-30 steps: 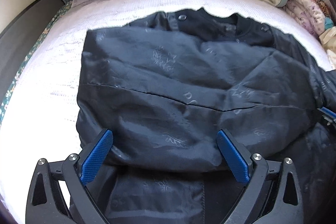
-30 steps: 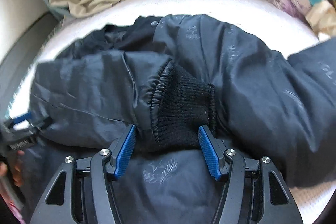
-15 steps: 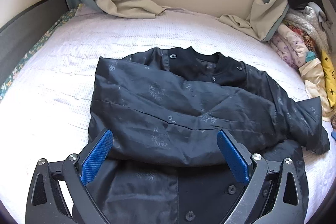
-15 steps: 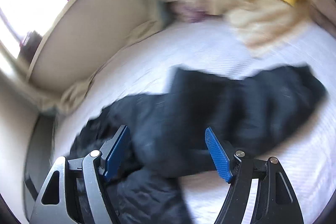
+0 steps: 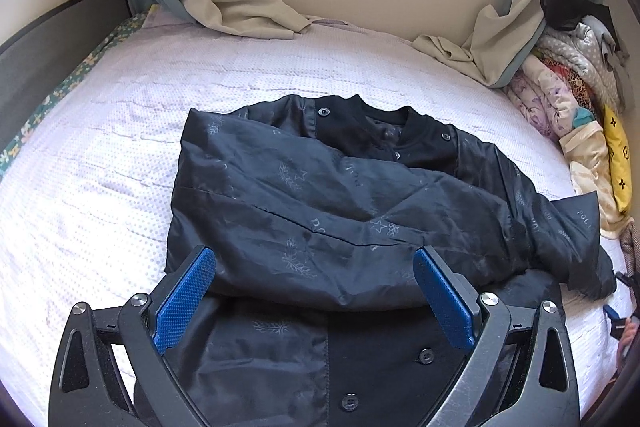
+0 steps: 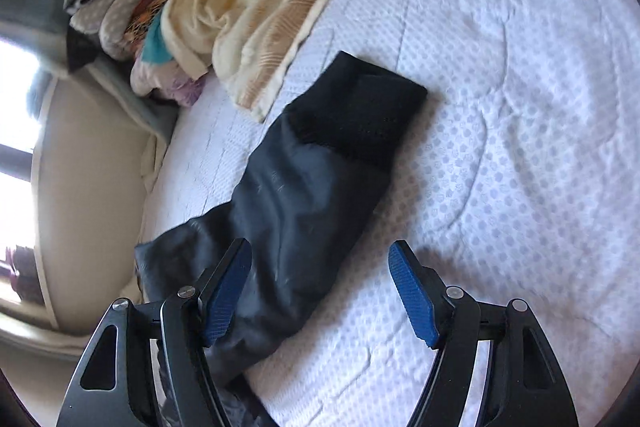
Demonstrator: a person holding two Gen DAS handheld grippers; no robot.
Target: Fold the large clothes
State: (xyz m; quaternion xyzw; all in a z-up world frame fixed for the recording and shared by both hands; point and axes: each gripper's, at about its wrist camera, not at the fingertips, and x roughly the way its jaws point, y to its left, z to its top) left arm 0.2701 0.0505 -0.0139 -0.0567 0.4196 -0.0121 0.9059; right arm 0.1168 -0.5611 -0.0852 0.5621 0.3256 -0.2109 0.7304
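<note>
- The black jacket lies flat on the white bed cover, collar toward the wall, with one sleeve already laid across its chest. Its snap-button front runs down between your left-hand fingers.
- Your left tool hangs released above the jacket's lower half, blue pads spread wide, nothing between them.
- Your right tool is also released, gripping nothing. It sits over the other sleeve, which stretches out across the bed cover with its knit cuff at the far end. The sleeve passes close under the left-side pad, and it looks clear of the cloth, though blur there leaves some doubt.
- Judging by this layout, the outstretched sleeve is what remains to fold inward. If you pinch only the slick outer shell, the lining may slide and the sleeve will drop mid-carry.
- The shiny fabric is likely to creep. Dragging the sleeve across the chest could pull the first folded sleeve out of place and undo that fold.
- The cuff rests near the pile of bedding at the bed's edge. A wide sweep of the right tool could catch that pile and drag a loose blanket onto the jacket.
- A low grab risks nipping the quilted bed cover along with the sleeve, lifting both.
- With your left tool off the cloth, nothing pins the body, so a firm tug on the sleeve may shift the whole jacket.
</note>
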